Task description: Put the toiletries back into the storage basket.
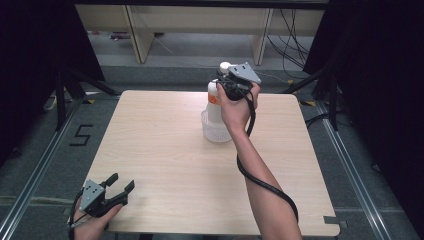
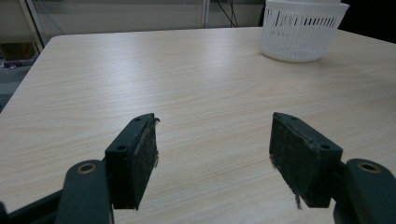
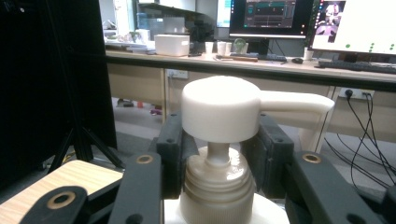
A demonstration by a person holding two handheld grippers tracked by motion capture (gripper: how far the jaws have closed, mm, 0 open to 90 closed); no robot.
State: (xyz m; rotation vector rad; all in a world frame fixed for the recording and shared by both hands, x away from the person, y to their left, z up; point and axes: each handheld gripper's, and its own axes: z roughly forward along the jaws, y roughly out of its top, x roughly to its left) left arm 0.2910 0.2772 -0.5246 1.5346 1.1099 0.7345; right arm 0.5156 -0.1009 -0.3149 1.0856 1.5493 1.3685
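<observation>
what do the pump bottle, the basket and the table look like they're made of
Pump bottle: likely plastic; the white pump head looks smooth and matte, the collar ribbed and moulded.
Basket: likely thin white plastic, with moulded slots around the wall and a slight sheen.
Table: pale wood-grain top, probably laminate rather than solid wood, given its even, flat, matte look.

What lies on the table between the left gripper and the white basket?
Nothing: in the left gripper view, only bare table stretches from the open left gripper to the white basket.

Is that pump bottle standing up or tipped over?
Upright: the pump bottle stands in the white basket, right gripper clamped on its neck.
</observation>
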